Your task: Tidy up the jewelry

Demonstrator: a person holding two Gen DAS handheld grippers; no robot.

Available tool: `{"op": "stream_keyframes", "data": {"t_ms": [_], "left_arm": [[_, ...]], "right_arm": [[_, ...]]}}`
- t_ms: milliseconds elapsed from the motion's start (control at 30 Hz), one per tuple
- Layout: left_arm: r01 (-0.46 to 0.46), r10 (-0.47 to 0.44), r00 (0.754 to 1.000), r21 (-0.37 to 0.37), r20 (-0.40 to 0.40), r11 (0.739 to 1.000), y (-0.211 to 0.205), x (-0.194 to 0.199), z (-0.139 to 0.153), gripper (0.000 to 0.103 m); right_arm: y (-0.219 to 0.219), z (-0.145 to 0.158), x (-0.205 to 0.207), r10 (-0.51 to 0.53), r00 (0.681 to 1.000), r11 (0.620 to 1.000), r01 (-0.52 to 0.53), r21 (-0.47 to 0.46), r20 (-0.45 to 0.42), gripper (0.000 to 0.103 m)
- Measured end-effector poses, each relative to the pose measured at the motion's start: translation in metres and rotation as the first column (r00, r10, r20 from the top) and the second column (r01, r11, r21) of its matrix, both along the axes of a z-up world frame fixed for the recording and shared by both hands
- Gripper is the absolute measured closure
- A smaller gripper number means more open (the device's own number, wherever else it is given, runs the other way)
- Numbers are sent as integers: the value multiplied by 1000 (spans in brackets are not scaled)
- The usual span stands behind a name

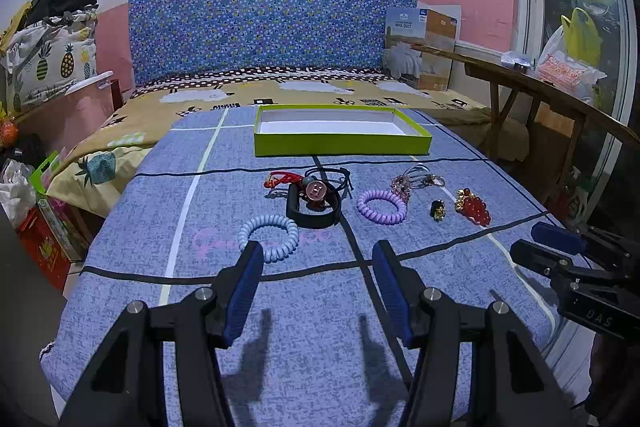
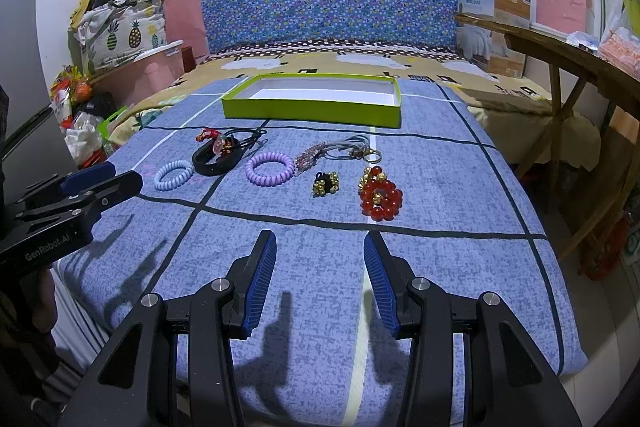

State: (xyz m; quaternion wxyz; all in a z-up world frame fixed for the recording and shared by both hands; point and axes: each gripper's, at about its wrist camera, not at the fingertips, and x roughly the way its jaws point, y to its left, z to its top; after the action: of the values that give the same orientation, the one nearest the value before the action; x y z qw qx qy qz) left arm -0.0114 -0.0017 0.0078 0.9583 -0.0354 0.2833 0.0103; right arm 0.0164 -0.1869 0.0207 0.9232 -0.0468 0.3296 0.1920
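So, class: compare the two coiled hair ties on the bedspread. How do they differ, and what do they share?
The pale blue coil tie is light blue; the purple coil tie is lilac. The pale blue coil tie lies at the left end of the row, left of the black band; the purple coil tie lies right of the band. Both are spiral rings lying flat, outside the green box.

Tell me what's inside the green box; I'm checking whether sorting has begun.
The green box shows only its bare white floor; no jewelry lies in it. Its near wall hides the front strip of the floor in both views, so that strip cannot be checked.
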Motion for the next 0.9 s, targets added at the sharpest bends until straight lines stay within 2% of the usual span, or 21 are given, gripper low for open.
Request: {"op": "stream_keyframes", "data": {"t_ms": [900], "left_arm": [[1,-1,1000,-8,-1,1000,1,-1,0,44]], "right_arm": [[1,0,-1,2,1000,1000,-2,-3,0,57]]}}
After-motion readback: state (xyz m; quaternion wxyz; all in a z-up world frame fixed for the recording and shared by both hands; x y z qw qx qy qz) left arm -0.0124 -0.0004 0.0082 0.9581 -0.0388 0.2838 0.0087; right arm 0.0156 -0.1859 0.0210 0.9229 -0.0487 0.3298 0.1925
